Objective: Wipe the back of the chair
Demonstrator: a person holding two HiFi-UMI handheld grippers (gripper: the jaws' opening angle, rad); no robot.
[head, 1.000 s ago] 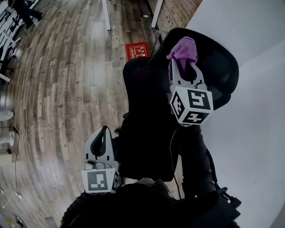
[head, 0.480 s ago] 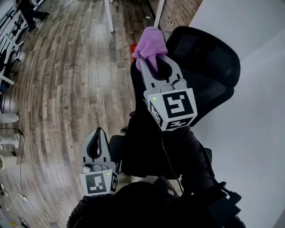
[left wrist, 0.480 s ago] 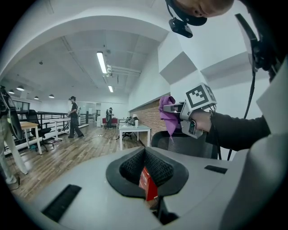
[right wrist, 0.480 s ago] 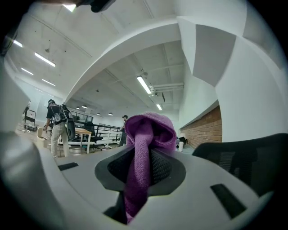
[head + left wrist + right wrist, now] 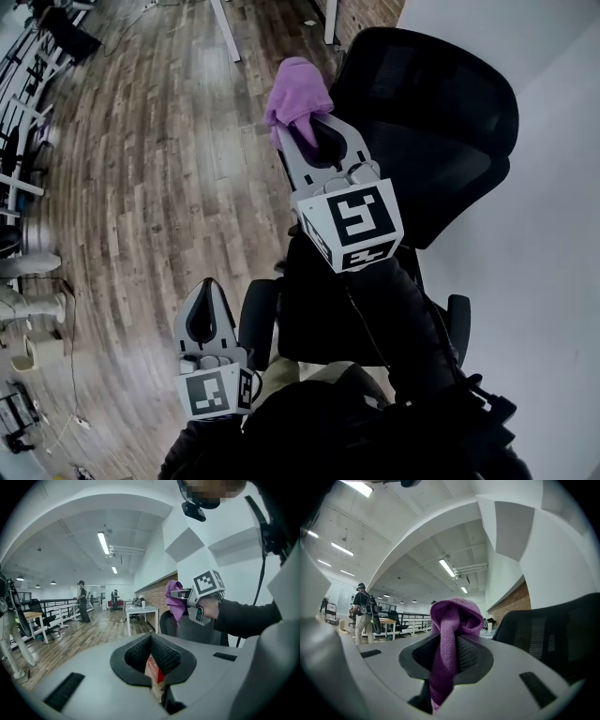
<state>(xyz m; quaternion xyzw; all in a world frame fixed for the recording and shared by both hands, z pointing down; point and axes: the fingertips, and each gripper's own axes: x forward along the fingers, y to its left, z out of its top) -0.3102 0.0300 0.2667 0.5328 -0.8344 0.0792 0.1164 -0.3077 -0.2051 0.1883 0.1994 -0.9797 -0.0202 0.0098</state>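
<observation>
- While the right gripper (image 5: pixel 307 127) (image 5: pixel 449 638) is held up beside the black mesh-backed office chair (image 5: pixel 441 122) (image 5: pixel 553 639), its jaws are clamped on a purple terry cloth (image 5: pixel 298 86) (image 5: pixel 453 616). The cloth bunches over the jaw tips and trails back down between them.
- Seen in the right gripper view, the cloth sits just left of the chair's backrest, with a sliver of the room showing between the two.
- Seen in the head view, the cloth lies at the left edge of the backrest's top, over the wood-plank floor (image 5: pixel 141 187).
- Seen in the left gripper view, the cloth (image 5: pixel 174 603) hangs by the upper edge of the backrest (image 5: pixel 187 629). Whether they touch cannot be told there.
- Low in the head view, the left gripper (image 5: pixel 208 292) (image 5: pixel 151 637) is well apart from the backrest and close to a black armrest (image 5: pixel 255 321).
- Its jaws are closed tip to tip. A small red and tan patch shows in the gap behind the tips, and what it is cannot be told.
- A dark sleeve (image 5: pixel 403 319) runs down from the right gripper's marker cube.
- To the right of the chair stands a white wall (image 5: pixel 534 281).
</observation>
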